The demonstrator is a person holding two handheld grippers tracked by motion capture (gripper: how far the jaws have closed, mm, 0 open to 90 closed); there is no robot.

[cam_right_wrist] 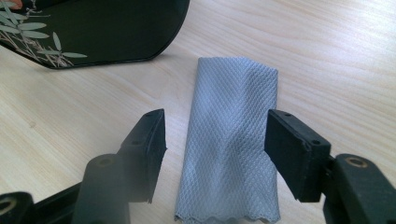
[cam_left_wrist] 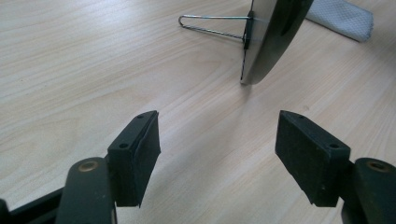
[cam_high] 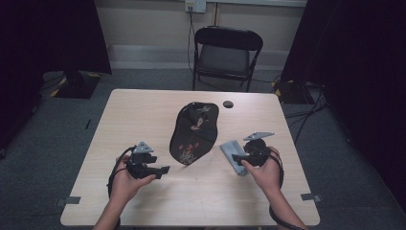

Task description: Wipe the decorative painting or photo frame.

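Grey cloth [cam_right_wrist: 232, 149], folded into a long strip with a fine diamond weave and a scalloped near hem, lies flat on the surface [cam_high: 143, 110] at the person's right, just beside the lower edge of the plaque [cam_high: 194, 134]. The right tongs [cam_right_wrist: 215, 144] stand open astride it, a black pad on either side, neither pressing on the fabric. In the high view the right tongs [cam_high: 238, 158] sit at the cloth's [cam_high: 230, 149] near end.

The left tongs [cam_left_wrist: 217, 154] are open too, with nothing between the pads, only bare wood; in the high view the left tongs [cam_high: 160, 170] rest low at the person's left, near the plaque's bottom edge but apart from it.

The plaque is a dark, glossy, irregular oval painted with pale leaves and red flowers. It stands tilted on a thin wire stand [cam_left_wrist: 212, 25] behind it.

The step in hand looks like taking up the cloth, likely to wipe the plaque. To do it well, lower the right pads until they brush the wood, then close across the strip's width so that all folded layers are caught. Lift straight up, since a sideways drag would unfold it. The wire stand looks light, so the left tongs could steady the plaque's rim before any rubbing.
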